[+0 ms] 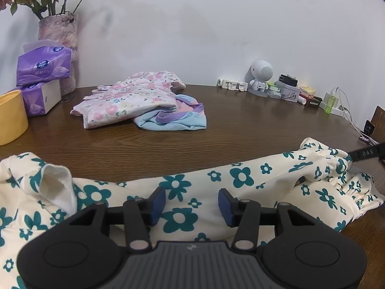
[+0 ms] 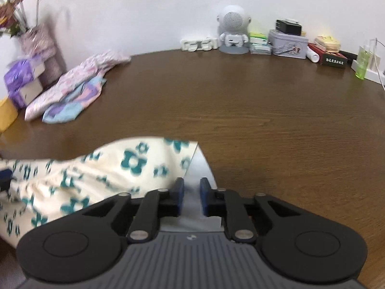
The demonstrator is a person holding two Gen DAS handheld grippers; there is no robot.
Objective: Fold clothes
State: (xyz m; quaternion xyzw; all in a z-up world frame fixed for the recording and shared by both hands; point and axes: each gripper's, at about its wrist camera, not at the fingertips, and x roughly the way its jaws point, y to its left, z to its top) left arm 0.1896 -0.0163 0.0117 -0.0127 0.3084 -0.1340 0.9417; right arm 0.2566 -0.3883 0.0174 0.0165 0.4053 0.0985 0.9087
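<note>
- Left wrist view shows the left gripper point(image 1: 191, 202) hanging over the cream cloth with teal flowers point(image 1: 240, 175). Its blue pads are about half apart. Cloth lies under them, but nothing is pinched.
- That flower cloth lies on the brown surface point(image 1: 216, 132), close to the near edge. Its long way runs side to side, from 9 o'clock to 3 o'clock in this view.
- At 9 o'clock the cloth has a floppy turned-up corner point(image 1: 56, 183) showing its plain white inside. At 3 o'clock it ends in a bunched, frilly part point(image 1: 336, 166).
- Right wrist view shows the right gripper point(image 2: 192, 197) at that right end of the cloth. Its pads have only a thin gap. A pale grey-white edge sits in the gap, but I cannot tell if the pads press on it. This picture is blurry.
- From the right gripper, most of the cloth spreads toward 9 o'clock.
- I think the left gripper is nearer the middle of the cloth, and the right one is nearer its end. So a fold would likely bring one end over along that long side-to-side line.
- Far back at 11 o'clock in the left wrist view lie a pink flower cloth point(image 1: 127, 101) and a blue and purple cloth point(image 1: 173, 118). They are well apart from both grippers and look not yet neatly folded.
- A yellow cup point(image 1: 12, 115) and purple tissue packs point(image 1: 43, 65) sit at 10 o'clock.
</note>
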